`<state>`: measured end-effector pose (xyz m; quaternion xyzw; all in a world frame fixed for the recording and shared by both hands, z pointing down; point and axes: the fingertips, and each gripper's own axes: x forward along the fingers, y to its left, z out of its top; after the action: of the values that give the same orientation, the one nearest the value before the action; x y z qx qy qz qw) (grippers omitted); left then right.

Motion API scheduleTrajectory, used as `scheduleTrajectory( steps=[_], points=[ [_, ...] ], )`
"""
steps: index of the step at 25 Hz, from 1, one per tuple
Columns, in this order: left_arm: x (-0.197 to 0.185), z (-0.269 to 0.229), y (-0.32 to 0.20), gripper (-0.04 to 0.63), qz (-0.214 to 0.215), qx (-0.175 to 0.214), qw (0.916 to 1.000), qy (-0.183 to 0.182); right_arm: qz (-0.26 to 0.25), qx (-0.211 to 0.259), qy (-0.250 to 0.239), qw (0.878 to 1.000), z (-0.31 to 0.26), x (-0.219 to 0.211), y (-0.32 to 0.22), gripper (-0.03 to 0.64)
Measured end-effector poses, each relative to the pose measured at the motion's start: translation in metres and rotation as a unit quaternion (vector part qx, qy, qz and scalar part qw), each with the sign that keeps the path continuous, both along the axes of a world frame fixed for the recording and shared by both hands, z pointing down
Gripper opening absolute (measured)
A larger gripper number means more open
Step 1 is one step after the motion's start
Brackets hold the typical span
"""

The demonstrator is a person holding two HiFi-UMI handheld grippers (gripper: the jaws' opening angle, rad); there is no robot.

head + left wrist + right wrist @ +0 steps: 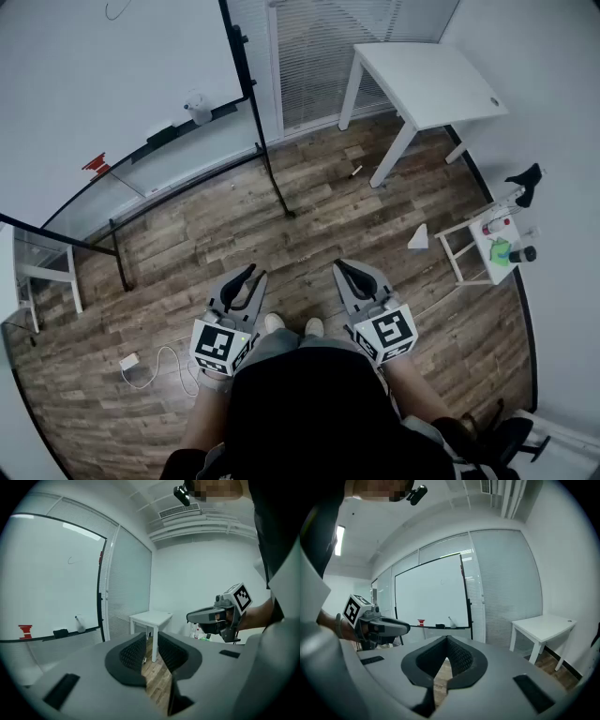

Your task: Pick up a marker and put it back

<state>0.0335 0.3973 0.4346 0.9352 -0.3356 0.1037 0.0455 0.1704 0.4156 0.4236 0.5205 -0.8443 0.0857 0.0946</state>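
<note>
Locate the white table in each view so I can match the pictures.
Head view: the white table stands at the upper right, beside the blinds.
Left gripper view: it is near the centre, just above the jaws.
Right gripper view: it is at the right edge, below mid-height.
Shared landmark: the whiteboard, which lies left of the table in all three views.

White table (422,80), brown plank floor (309,225)

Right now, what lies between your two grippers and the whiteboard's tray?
Head view: between the left gripper, the right gripper and the tray lie only bare wooden floor and the whiteboard stand's black legs.
</note>
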Motion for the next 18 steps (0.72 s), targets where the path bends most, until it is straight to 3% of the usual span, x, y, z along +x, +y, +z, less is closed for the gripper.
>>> scheduleTrajectory(
  steps=[13,18],
  points=[
    [-0.066,0.006,-0.027,0.078,-0.008,-0.017,0.9995,0.025,0.007,-0.003,-0.003,1.000,-0.006,-0.060,-0.032,0.028],
    [-0.094,0.019,-0.057,0.078,-0.012,-0.022,0.9995,0.021,0.023,-0.011,0.025,0.999,0.003,-0.072,-0.056,0.029]
  ],
)
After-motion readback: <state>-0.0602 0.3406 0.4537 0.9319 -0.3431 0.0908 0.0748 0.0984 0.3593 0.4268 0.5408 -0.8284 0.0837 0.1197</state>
